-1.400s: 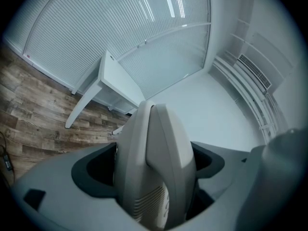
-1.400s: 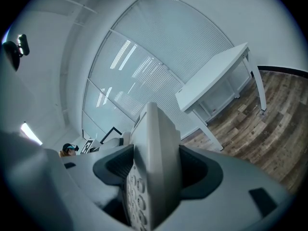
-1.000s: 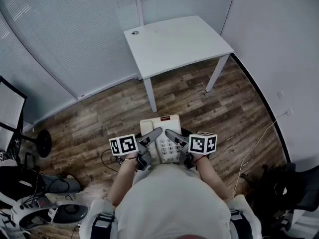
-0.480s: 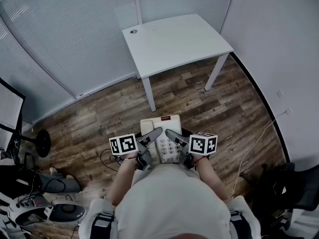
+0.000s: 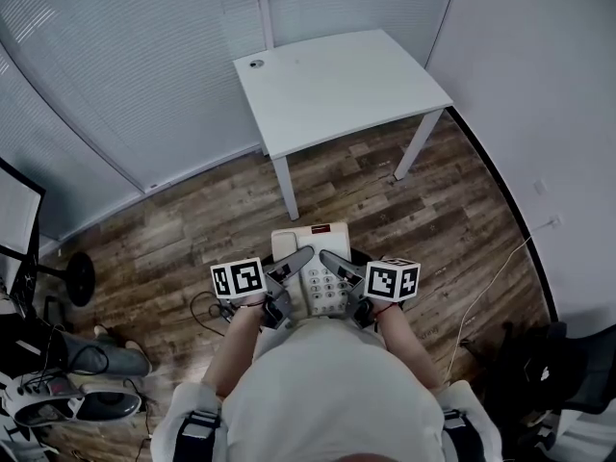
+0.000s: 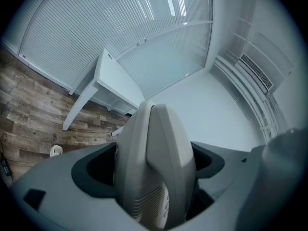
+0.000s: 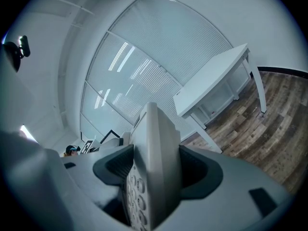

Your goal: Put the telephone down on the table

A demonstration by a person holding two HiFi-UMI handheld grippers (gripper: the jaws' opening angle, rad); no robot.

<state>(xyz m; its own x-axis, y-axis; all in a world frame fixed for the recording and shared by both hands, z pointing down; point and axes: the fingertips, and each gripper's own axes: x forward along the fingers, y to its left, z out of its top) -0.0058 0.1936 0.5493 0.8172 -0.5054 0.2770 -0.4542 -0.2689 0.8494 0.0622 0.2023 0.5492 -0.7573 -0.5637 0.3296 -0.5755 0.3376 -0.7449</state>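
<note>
Beige push-button desk telephone [image 5: 318, 282] up in the air, tight against the person's torso, over the brown wood-plank floor [image 5: 183, 229] and well apart from the white rectangular counter [image 5: 337, 85] ahead. Left gripper [image 5: 298, 260] clamped on the handset side, right gripper [image 5: 334, 261] clamped on the keypad side, both sets of jaws pressed against the casing with the telephone filling the gap. Small round cable grommet [image 5: 256, 64] at the counter's far left corner.
</note>
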